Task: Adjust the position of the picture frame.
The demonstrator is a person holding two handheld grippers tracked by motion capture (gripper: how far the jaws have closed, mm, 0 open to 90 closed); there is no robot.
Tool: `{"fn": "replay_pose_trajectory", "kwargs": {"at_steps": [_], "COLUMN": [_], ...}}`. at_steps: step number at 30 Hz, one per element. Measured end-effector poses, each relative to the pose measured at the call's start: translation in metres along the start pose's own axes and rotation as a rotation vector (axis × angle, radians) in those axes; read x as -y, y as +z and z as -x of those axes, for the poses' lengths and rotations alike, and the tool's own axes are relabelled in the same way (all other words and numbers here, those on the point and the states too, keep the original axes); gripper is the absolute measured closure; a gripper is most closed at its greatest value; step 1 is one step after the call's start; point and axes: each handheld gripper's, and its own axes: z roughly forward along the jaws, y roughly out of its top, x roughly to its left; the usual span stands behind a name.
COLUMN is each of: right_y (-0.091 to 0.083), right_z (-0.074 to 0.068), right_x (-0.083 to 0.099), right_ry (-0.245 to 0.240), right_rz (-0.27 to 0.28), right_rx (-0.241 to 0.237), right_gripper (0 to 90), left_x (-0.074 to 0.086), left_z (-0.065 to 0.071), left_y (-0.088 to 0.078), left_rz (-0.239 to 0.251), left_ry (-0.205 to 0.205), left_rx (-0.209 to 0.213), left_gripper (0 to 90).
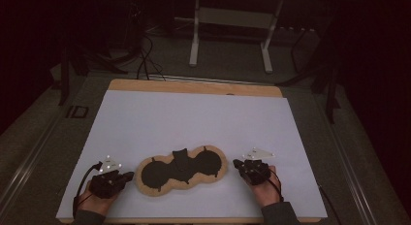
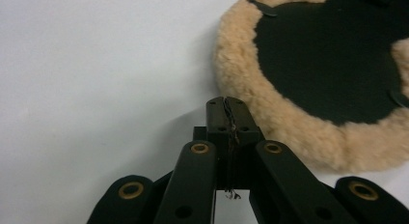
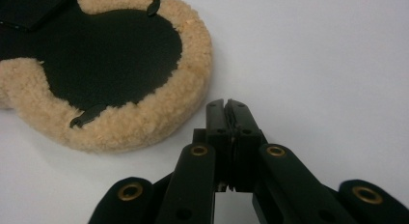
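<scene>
Earmuffs point(image 1: 181, 170) — tan fleece rim, black pads — lying flat

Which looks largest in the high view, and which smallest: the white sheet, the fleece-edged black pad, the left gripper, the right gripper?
1. White sheet, far the largest.
2. Fleece-edged black pad.
3. Left gripper and right gripper: they look about alike, so I do not rank them.

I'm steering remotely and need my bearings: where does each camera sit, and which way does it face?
High view: above the person's side, looking forward and down at the white table sheet; both hands, left gripper, right gripper.
Left gripper view: along shut jaws toward the tan fleece, black-centred double-round pad.
Right gripper view: along shut jaws, beside the pad's other lobe.
All share the pad.
</scene>
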Motion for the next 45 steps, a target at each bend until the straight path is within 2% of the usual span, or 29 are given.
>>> {"fn": "replay_pose_trajectory", "kwargs": {"at_steps": [4,9,13,16,22,24,27,32,41,45], "right_y": [0.001,0.000,0.001,0.003,0.003,0.003,0.005,0.005,0.005,0.003], "right_z": [-0.002,-0.008,-0.018,-0.024,-0.024,-0.028,-0.032,-0.031,-0.032,-0.035], "right_x": [0.000,0.001,0.002,0.002,0.005,0.006,0.006,0.007,0.006,0.006], "right_ry": [-0.008,-0.020,-0.062,-0.106,-0.114,-0.130,-0.160,-0.148,-0.160,-0.168], "right_rz": [-0.002,-0.009,-0.029,-0.067,-0.096,-0.112,-0.126,-0.125,-0.130,-0.131], "right_rx": [-0.008,-0.031,-0.066,-0.099,-0.138,-0.153,-0.147,-0.150,-0.155,-0.178], "right_gripper": [89.0,89.0,89.8,90.0,90.0,90.0,90.0,90.0,90.0,90.0], "left_x": [0.001,0.000,-0.001,-0.002,-0.003,-0.003,-0.003,-0.004,-0.005,-0.006], "left_z": [0.006,0.006,0.006,0.006,0.006,0.007,0.007,0.007,0.007,0.009], "left_y": [0.003,0.005,0.007,0.008,0.009,0.009,0.009,0.010,0.011,0.012], "left_rz": [-0.023,-0.029,-0.034,-0.035,-0.037,-0.036,-0.036,-0.037,-0.035,-0.037], "left_ry": [0.028,0.033,0.040,0.038,0.035,0.041,0.041,0.041,0.037,0.046], "left_rx": [-0.005,-0.011,-0.018,-0.022,-0.025,-0.027,-0.027,-0.027,-0.016,-0.013], "left_gripper": [90.0,90.0,90.0,90.0,90.0,90.0,90.0,90.0,90.0,90.0]}}
